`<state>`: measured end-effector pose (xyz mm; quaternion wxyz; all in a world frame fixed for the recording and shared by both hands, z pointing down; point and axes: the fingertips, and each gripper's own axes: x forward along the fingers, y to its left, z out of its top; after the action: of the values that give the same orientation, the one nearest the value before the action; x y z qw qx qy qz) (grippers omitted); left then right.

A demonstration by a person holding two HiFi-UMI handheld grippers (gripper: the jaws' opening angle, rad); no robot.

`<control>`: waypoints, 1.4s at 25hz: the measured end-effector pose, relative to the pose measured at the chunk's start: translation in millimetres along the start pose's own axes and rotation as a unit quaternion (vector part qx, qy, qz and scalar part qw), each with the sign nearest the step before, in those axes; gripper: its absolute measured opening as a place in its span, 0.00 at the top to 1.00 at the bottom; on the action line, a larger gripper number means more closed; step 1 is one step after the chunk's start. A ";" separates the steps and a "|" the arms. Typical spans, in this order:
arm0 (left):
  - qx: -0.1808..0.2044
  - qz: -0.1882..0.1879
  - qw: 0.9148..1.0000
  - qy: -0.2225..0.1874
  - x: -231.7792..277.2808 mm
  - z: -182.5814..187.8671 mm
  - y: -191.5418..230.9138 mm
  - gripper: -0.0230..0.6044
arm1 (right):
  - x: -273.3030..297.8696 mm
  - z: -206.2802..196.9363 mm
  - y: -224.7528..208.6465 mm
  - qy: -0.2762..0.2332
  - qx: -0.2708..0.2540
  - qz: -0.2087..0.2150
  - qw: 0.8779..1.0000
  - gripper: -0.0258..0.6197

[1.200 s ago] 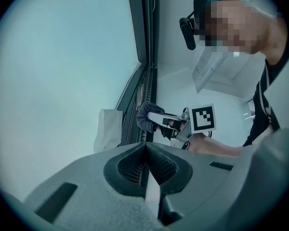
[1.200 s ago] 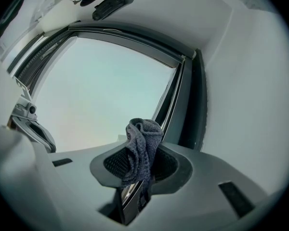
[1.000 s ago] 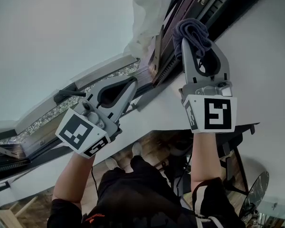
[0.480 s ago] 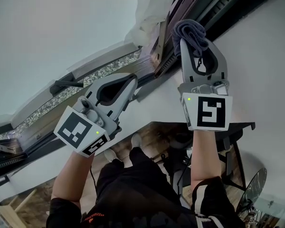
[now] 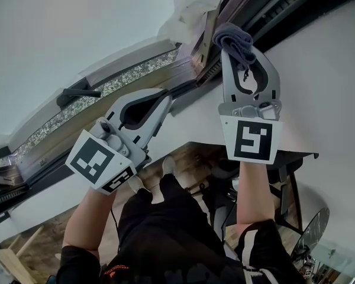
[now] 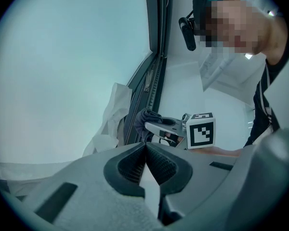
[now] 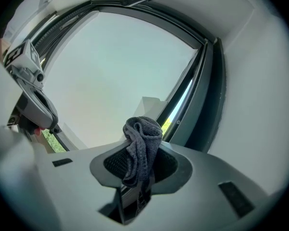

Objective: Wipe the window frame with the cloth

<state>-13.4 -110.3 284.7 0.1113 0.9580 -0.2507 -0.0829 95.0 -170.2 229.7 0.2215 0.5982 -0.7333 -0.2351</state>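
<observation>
The cloth (image 5: 231,35) sits in the right tool (image 5: 239,47), upper centre-right, beside the window frame (image 5: 183,80). The left tool (image 5: 164,101) lies lower left.

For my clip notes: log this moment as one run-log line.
right gripper: shut on cloth | cloth: raised at window frame | left gripper: shut, empty, near frame

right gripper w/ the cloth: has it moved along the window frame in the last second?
Yes, slightly. The right gripper, shut on the cloth, has slid down-left along the window frame, away from the white film.
</observation>
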 end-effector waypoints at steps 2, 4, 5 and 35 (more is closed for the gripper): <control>-0.004 0.001 1.000 0.002 0.4 -6.7 2.5 0.93 | 2.0 -6.1 5.0 0.002 -0.001 0.002 1.000 0.80; -0.007 0.004 1.000 0.004 0.4 -12.6 4.7 0.93 | 3.5 -11.7 9.2 0.005 -0.001 0.005 1.000 0.80; -0.009 0.006 1.000 0.006 0.1 -15.6 5.7 0.93 | 4.3 -15.1 11.5 0.008 -0.001 0.008 1.000 0.80; -0.075 0.048 0.994 0.056 -11.5 -112.3 27.2 0.93 | 21.1 -154.7 113.0 0.102 0.062 0.094 0.988 0.80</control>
<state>-11.7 -108.4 400.9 0.2004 0.9371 -0.2827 -0.0421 97.4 -183.6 421.9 0.2789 0.5598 -0.7732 -0.1051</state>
